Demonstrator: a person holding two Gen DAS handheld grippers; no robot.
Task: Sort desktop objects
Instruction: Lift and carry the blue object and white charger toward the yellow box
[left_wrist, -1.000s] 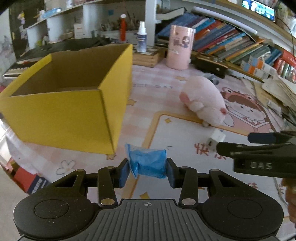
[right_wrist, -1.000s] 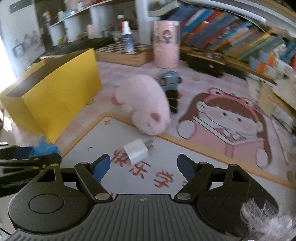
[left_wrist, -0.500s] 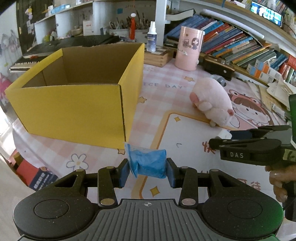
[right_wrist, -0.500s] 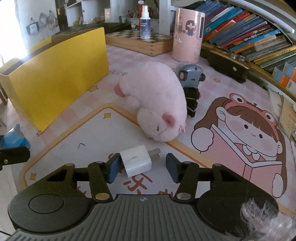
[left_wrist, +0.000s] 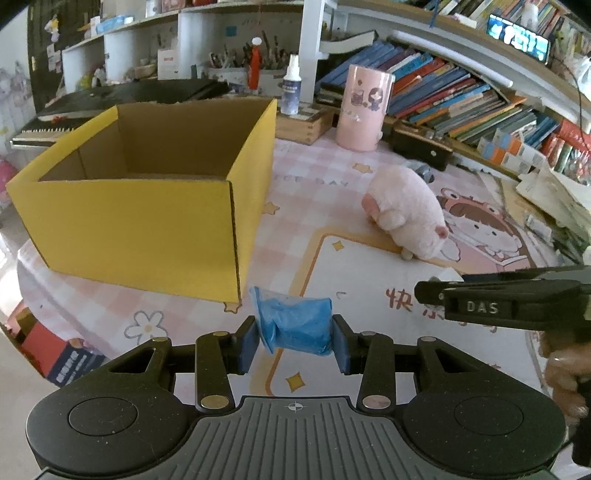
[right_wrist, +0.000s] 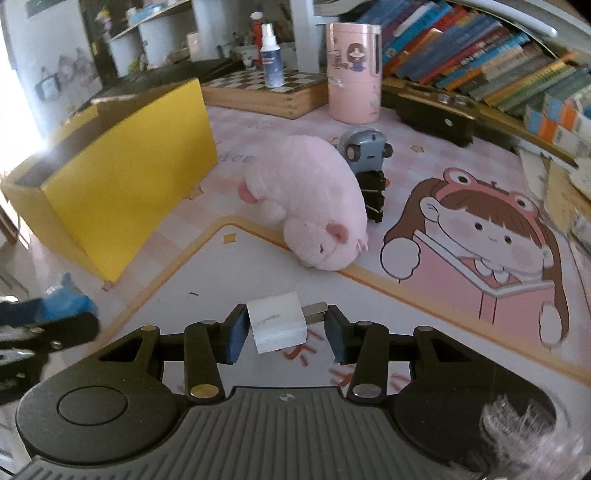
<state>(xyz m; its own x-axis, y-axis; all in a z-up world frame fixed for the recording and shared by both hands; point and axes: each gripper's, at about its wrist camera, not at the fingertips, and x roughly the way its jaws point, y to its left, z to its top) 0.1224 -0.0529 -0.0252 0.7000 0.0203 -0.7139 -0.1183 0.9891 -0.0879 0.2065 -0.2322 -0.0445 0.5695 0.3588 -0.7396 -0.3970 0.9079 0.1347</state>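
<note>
My left gripper (left_wrist: 294, 341) holds a crumpled blue plastic packet (left_wrist: 293, 324), its jaws pinching the packet from both sides, lifted clear of the counter (left_wrist: 306, 206). My right gripper (right_wrist: 283, 332) has its jaws around a small white plug-in charger cube (right_wrist: 277, 326); the left pad touches the cube's body and the right pad meets its metal prongs, so I judge the charger pinched.

An open yellow cardboard box (left_wrist: 147, 229), seemingly empty, stands at ten o'clock from the left gripper, close by. I take it as the place for sorted things.

Risks, as I judge them: the grip across the prongs looks narrow, and the charger could twist or slip when carried. The soft packet could sag out of its pinch. The two grippers sit close, so they might collide on the way to the box.

A pink plush pig (right_wrist: 303, 206) lies at twelve o'clock from the right gripper, with a small grey toy robot (right_wrist: 364, 147) just behind it. The counter wears a pink checked mat printed with a cartoon girl. Behind it are bookshelves (left_wrist: 461, 99), a pink cylindrical tin (left_wrist: 364, 107) and a white spray bottle (left_wrist: 291, 90).
</note>
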